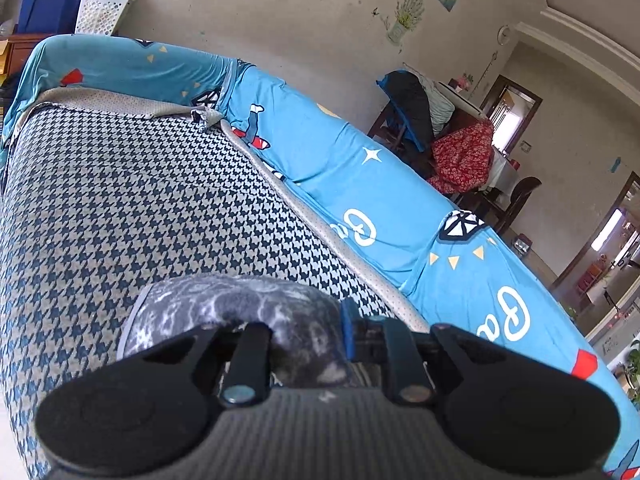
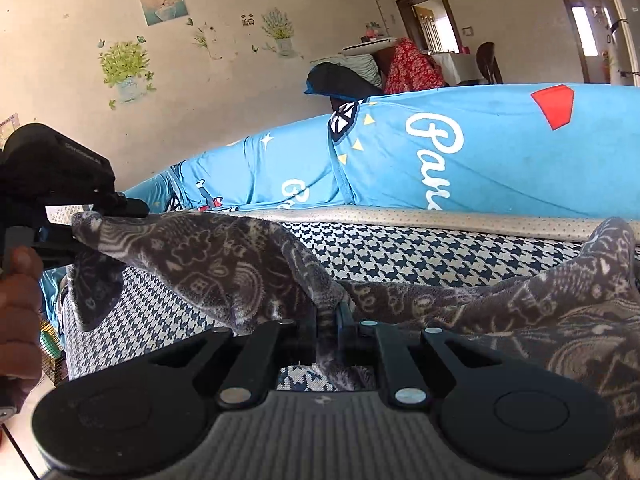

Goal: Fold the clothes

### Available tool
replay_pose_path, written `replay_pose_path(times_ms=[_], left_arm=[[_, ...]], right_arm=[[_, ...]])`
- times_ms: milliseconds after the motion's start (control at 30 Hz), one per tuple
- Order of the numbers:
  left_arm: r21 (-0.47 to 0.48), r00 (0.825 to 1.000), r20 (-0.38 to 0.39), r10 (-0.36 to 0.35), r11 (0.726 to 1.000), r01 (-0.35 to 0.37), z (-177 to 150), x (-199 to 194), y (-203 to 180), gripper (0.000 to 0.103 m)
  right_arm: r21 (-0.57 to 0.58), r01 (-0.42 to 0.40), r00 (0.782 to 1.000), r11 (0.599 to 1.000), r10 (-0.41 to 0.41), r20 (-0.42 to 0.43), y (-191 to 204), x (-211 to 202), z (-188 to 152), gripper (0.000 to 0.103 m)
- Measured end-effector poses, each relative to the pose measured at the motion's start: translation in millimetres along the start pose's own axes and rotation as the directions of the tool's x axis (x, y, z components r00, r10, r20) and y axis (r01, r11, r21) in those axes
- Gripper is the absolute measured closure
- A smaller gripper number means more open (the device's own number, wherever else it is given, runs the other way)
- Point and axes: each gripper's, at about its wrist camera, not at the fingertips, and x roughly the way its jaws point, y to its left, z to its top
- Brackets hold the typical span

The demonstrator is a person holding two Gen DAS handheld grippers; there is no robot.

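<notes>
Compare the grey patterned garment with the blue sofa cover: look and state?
The grey patterned garment is dark paisley fleece; the blue sofa cover is bright, printed with white lettering. The garment hangs lifted, pinched by the left gripper and right gripper; the cover lies draped over the backrest. Both are soft fabric.

garment (image 2: 224, 264) cut off at right edge

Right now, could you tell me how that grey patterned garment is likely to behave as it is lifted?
Likely floppy: the grey patterned garment sags between the left tongs and right tongs. Its fleecy surface probably grips rather than slips. The loose part may drag across the houndstooth cover.
</notes>
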Motion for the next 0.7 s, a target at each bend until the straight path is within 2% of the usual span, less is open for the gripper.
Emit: replay_pose_path(times_ms=[67, 100, 133, 167, 200, 233, 300, 367, 433, 600, 700], left_arm=[[0.017, 1.000, -0.022, 0.020, 1.000, -0.020, -2, 4, -1, 0.078], [0.025, 0.999, -0.033, 0.037, 0.999, -0.036, -3, 6, -1, 0.072], [0.030, 0.997, -0.048, 0.064, 0.998, -0.063, -3, 8, -1, 0.056], [0.026, 0.994, -0.062, 0.087, 0.996, -0.085, -3, 11, 2, 0.043], [0.016, 0.991, -0.078, 0.106, 0.994, -0.105, -3, 14, 5, 0.038], [0.008, 0.988, -0.092, 0.120, 0.993, -0.120, -3, 16, 8, 0.031], [0.005, 0.983, -0.107, 0.150, 0.989, -0.151, -3, 18, 11, 0.027], [0.025, 0.978, -0.092, 0.189, 0.982, -0.187, -2, 17, 11, 0.012], [0.060, 0.968, -0.063, 0.245, 0.969, -0.241, -2, 14, 10, 0.000], [0.172, 0.931, -0.035, 0.363, 0.920, -0.352, 0, 15, 9, 0.000], [0.151, 0.932, -0.017, 0.363, 0.922, -0.356, 0, 11, 17, 0.000]], right_arm=[[-0.008, 0.017, 0.999, 1.000, -0.017, -0.029, 5, 7, -5, 0.089], [-0.021, 0.011, 0.999, 1.000, -0.012, -0.049, 7, 10, -7, 0.085], [-0.039, 0.001, 0.997, 0.999, -0.004, -0.075, 11, 12, -8, 0.082], [-0.056, -0.009, 0.995, 0.998, 0.004, -0.101, 15, 14, -9, 0.070], [-0.071, -0.016, 0.994, 0.997, 0.008, -0.110, 18, 13, -10, 0.053], [-0.087, -0.022, 0.993, 0.996, 0.012, -0.118, 21, 11, -11, 0.048], [-0.118, -0.036, 0.992, 0.992, 0.021, -0.126, 27, 7, -11, 0.041], [-0.145, -0.047, 0.991, 0.988, 0.027, -0.134, 30, 1, -10, 0.036], [-0.149, -0.057, 0.990, 0.987, 0.036, -0.138, 30, -6, -9, 0.036], [-0.167, -0.045, 0.990, 0.985, 0.021, -0.142, 23, -21, -7, 0.033], [-0.164, -0.013, 0.987, 0.986, -0.013, -0.157, 13, -24, -7, 0.033]])
